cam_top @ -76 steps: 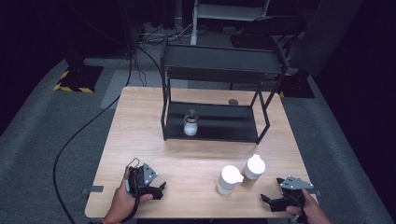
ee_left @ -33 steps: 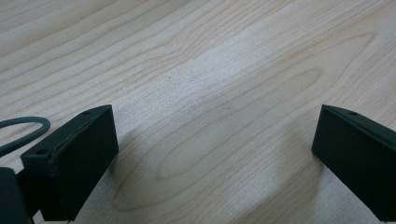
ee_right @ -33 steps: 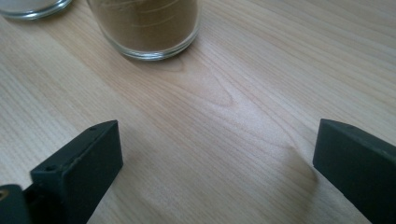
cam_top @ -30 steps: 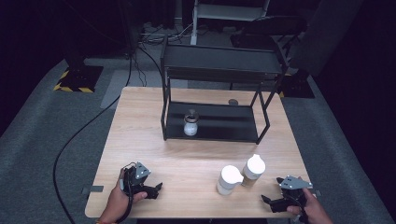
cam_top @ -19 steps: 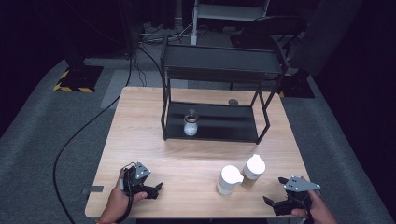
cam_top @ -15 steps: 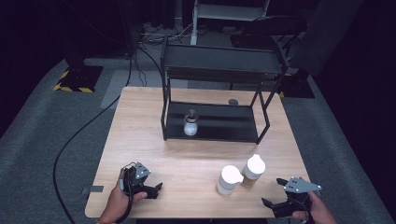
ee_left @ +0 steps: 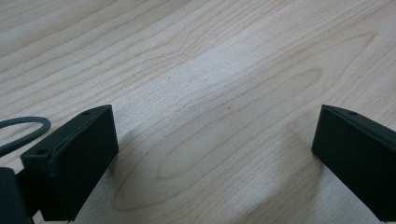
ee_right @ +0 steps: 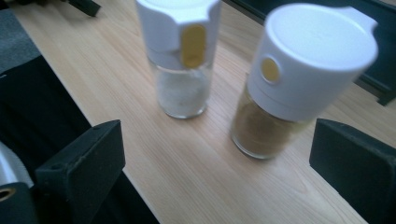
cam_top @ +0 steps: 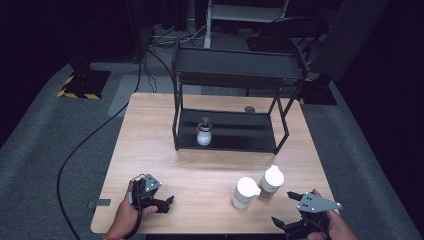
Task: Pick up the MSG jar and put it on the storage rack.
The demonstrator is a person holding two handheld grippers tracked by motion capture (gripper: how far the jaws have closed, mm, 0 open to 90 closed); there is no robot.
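Right gripper (ee_right: 217,163) jaws spread, empty, facing two upright shakers (ee_right: 182,56), left gripper (ee_left: 215,154) likewise agape.

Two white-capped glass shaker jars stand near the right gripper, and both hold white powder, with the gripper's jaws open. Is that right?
Not quite. One white-capped glass shaker jar holds white powder, but the other white-capped jar holds brown powder, as the right gripper view shows. The rest stands: both jars stand upright on the pale wooden table near the right gripper, whose jaws are open.
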